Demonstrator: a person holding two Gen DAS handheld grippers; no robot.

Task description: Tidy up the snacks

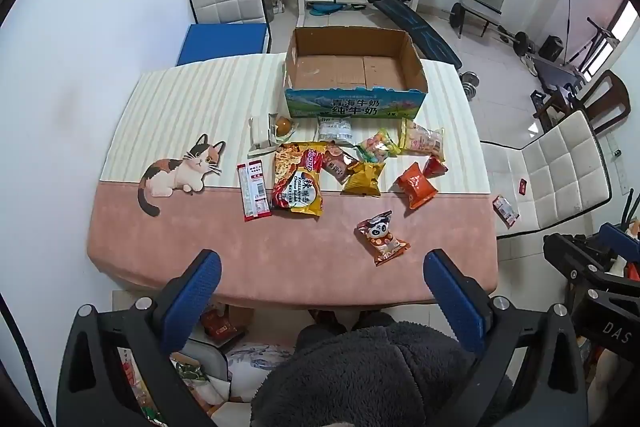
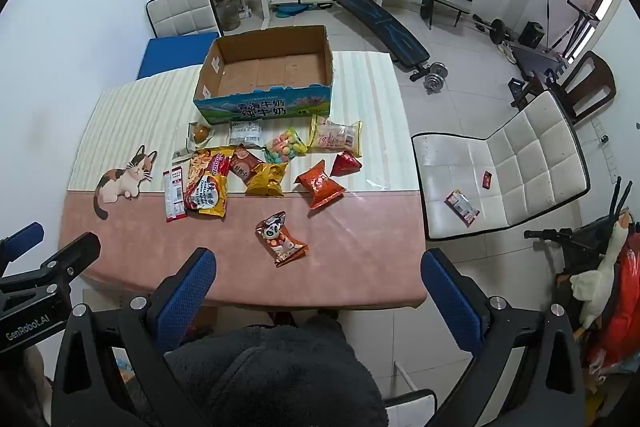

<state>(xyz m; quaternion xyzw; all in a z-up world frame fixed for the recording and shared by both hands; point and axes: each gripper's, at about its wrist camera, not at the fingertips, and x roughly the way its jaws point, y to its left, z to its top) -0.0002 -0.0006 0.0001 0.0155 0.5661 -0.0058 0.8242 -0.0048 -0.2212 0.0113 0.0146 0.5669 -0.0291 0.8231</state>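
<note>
Hovering wide open, empty: left gripper (image 1: 320,291), right gripper (image 2: 318,291). Cardboard box (image 1: 354,67) unfilled; next, likely, panda packet (image 2: 282,237).

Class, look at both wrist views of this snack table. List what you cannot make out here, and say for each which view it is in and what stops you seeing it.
1. Small print on the long red packet: too small, both views.
2. Clutter under the table, left view: hidden by the table edge and left gripper.
3. Contents of the white-labelled packet, right view: partly hidden by the cardboard box.
4. Right gripper: open; its handle is cut off by the bottom edge.
</note>
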